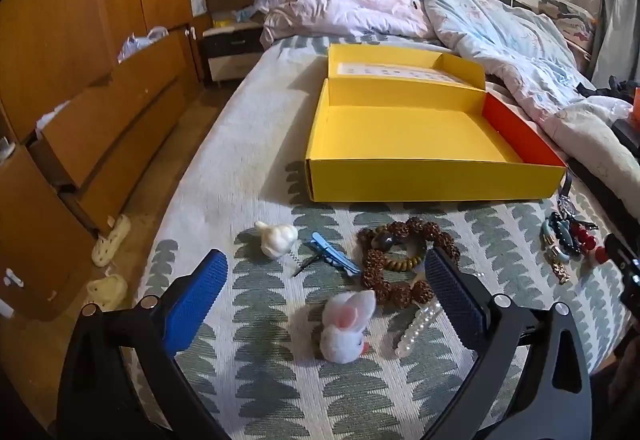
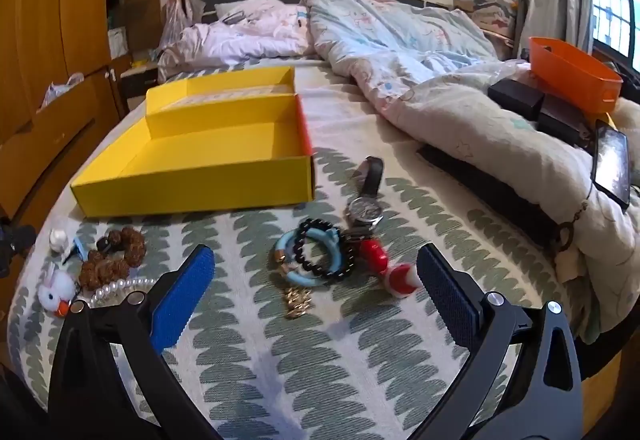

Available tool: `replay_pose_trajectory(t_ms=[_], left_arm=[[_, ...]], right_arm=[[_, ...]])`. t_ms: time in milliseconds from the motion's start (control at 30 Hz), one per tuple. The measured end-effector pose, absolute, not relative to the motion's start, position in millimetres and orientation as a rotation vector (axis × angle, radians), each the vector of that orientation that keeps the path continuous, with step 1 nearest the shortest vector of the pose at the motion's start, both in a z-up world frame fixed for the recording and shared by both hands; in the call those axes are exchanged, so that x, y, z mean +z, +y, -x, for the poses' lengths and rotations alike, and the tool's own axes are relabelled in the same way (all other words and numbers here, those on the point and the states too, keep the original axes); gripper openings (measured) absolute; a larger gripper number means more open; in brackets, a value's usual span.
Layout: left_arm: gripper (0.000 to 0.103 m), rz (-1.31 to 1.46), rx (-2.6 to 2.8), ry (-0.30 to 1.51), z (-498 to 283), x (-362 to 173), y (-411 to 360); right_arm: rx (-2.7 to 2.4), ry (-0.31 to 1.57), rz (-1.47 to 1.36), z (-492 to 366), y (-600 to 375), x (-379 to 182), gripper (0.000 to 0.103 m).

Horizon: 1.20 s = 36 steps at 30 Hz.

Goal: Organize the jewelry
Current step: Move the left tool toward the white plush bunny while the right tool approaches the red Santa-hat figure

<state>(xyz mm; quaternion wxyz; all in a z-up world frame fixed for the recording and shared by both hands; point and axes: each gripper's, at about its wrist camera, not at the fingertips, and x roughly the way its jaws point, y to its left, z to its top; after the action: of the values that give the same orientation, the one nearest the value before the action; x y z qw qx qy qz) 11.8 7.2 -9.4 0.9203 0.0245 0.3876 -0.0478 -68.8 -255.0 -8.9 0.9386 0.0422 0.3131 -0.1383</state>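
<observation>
Left wrist view, left gripper [image 1: 326, 292] spread wide over bunny clip [image 1: 347, 326], wooden bracelets [image 1: 404, 260] beside, yellow box [image 1: 420, 144] beyond, right gripper [image 2: 316, 284] spread, bracelets [image 2: 316, 252] and watch [image 2: 365, 209] on bedspread [image 2: 320, 360].

Dim indoor light, strong fisheye bending in both views.

Daylight came from the window [image 2: 612, 12] at the right view's edge, blown out to white glare (its grille barely readable). The wardrobe [image 1: 80, 40] curved heavily toward the dark vignetted corners. Soft shadows lay under the yellow box [image 1: 420, 128]; distant bedding [image 2: 400, 32] looked slightly soft.
</observation>
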Motion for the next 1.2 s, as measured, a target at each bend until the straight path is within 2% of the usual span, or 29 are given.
replay_pose_trajectory(t_ms=[367, 867, 1200], left_arm=[[0.098, -0.037, -0.089, 0.866, -27.6, -11.4, 27.7], [0.098, 0.091, -0.124, 0.895, -50.7, -2.5, 68.4], [0.098, 0.021, -0.091, 1.059, -71.7, -40.6, 55.6]], right_arm=[[-0.28, 0.605, -0.19, 76.9, -307.7, 4.2, 0.1], [-0.203, 0.579, -0.206, 79.7, -315.2, 6.6, 0.1], [-0.128, 0.596, -0.178, 74.2, -299.1, -0.2, 0.1]])
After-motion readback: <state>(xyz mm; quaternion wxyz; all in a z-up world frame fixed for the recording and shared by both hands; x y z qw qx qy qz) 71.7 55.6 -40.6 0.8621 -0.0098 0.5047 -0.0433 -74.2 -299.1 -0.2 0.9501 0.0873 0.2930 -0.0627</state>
